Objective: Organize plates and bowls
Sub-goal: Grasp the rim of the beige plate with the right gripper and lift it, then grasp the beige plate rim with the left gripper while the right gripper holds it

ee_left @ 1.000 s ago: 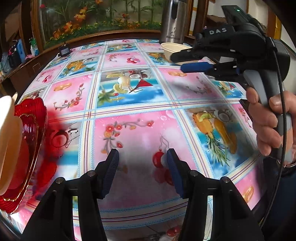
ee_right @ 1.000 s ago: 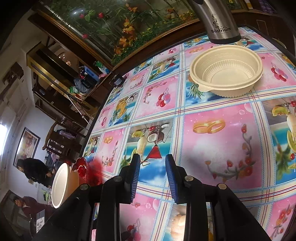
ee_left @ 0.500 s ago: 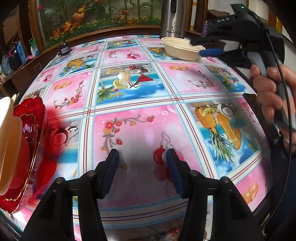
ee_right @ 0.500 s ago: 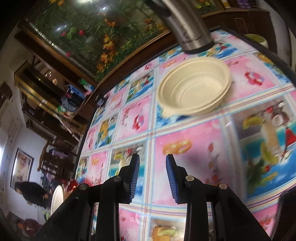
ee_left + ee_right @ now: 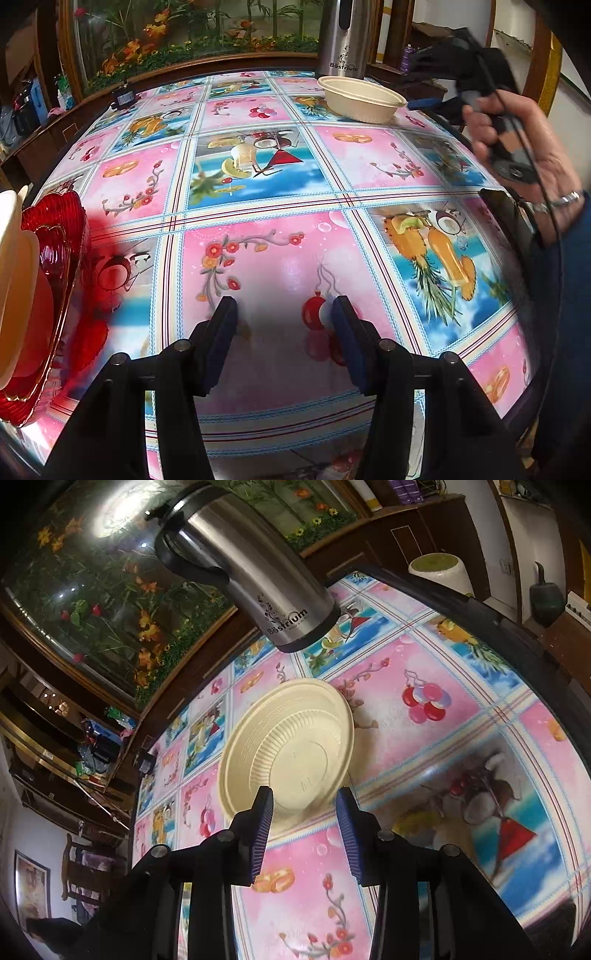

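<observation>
Since a second ago the right gripper (image 5: 303,805) has swung across the table (image 5: 461,746) to the cream bowl (image 5: 288,746); its jaws are opening, the bowl's near rim just ahead between the tips, untouched. The round bowl sits mouth up beside the steel flask (image 5: 258,576). The left gripper (image 5: 284,314) hangs over bare cloth, jaws apart, empty, near the red plate (image 5: 55,280)

On the counter (image 5: 280,258), a bowl (image 5: 364,100) sits near the far right edge, with a thermos jug (image 5: 341,35) standing just behind it. At the left edge lies a glass plate (image 5: 55,266) holding another bowl (image 5: 14,280). A small adapter (image 5: 123,98) rests at the far left rim. The right gripper (image 5: 304,805) hangs just before the far bowl, its opening jaws at the near rim; the left gripper (image 5: 284,325) hovers over the bare near side.
</observation>
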`<act>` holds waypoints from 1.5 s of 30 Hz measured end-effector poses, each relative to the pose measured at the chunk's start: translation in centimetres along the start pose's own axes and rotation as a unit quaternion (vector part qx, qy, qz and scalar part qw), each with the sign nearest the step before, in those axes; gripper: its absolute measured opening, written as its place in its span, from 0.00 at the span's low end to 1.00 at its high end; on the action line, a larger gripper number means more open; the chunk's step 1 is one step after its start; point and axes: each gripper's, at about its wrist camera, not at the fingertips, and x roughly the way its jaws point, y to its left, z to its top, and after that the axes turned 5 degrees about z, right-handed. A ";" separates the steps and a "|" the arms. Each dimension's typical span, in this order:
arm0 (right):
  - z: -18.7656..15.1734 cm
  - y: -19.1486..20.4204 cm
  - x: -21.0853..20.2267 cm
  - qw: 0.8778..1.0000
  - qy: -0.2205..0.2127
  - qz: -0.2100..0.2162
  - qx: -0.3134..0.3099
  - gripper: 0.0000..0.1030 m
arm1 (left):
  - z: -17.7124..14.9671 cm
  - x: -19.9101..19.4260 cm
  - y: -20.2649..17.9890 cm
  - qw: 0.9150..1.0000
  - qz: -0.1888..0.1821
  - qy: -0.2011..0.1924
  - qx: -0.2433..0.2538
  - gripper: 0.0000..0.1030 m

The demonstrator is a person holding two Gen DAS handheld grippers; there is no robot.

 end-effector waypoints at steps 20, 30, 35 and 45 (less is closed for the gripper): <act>-7.1 4.9 -2.0 0.969 0.145 0.103 -0.171 0.11 | 0.0 0.1 0.0 1.000 -0.002 0.000 -0.004 0.51; -8.9 6.4 -4.6 0.958 0.122 0.054 -0.254 0.26 | -0.1 0.0 0.1 1.000 0.005 -0.001 -0.006 0.51; -9.7 4.8 -5.5 0.970 0.113 0.090 -0.197 0.26 | -0.1 0.0 0.5 1.000 -0.002 -0.002 -0.016 0.51; -13.9 2.6 -5.4 0.967 0.163 0.114 -0.159 0.30 | -0.2 -0.2 1.1 1.000 -0.004 -0.006 -0.030 0.51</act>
